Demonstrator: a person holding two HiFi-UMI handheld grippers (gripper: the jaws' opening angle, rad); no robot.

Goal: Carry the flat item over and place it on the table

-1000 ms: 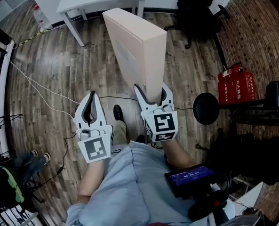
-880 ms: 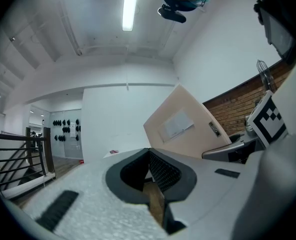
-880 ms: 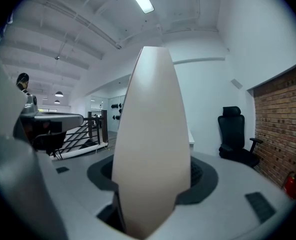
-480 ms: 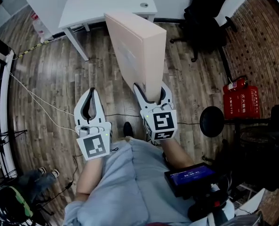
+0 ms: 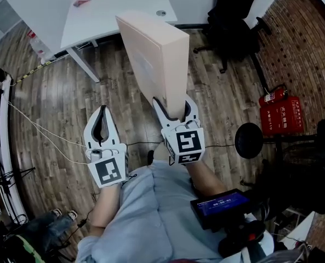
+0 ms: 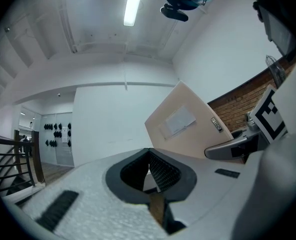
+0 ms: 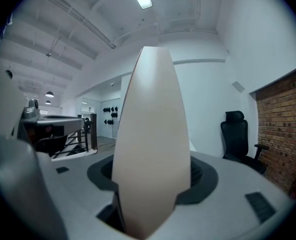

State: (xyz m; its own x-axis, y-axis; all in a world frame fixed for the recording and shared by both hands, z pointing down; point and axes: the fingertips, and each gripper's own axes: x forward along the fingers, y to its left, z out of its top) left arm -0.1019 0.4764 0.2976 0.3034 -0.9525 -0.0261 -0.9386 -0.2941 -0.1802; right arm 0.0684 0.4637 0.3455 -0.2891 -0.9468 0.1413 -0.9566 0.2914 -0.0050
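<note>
Head view: a flat, pale beige cardboard box (image 5: 154, 59) is carried on edge in the air, on the near side of the white rectangular worktop (image 5: 118, 12).
The right gripper (image 5: 175, 105) is clamped on the box's near end, one jaw on each broad face. The box reaches out ahead of it, and its far end lines up with the worktop's near edge without resting there. The left gripper (image 5: 102, 113) is to the left of the box and well short of the worktop, its jaws together with nothing between them. A small pink object (image 5: 81, 0) lies on the worktop. A black office chair (image 5: 233, 10) stands to the right of the worktop. Farther right, a red fire-extinguisher box (image 5: 280, 114) sits on the brown wooden plank floor (image 5: 58, 103).
</note>
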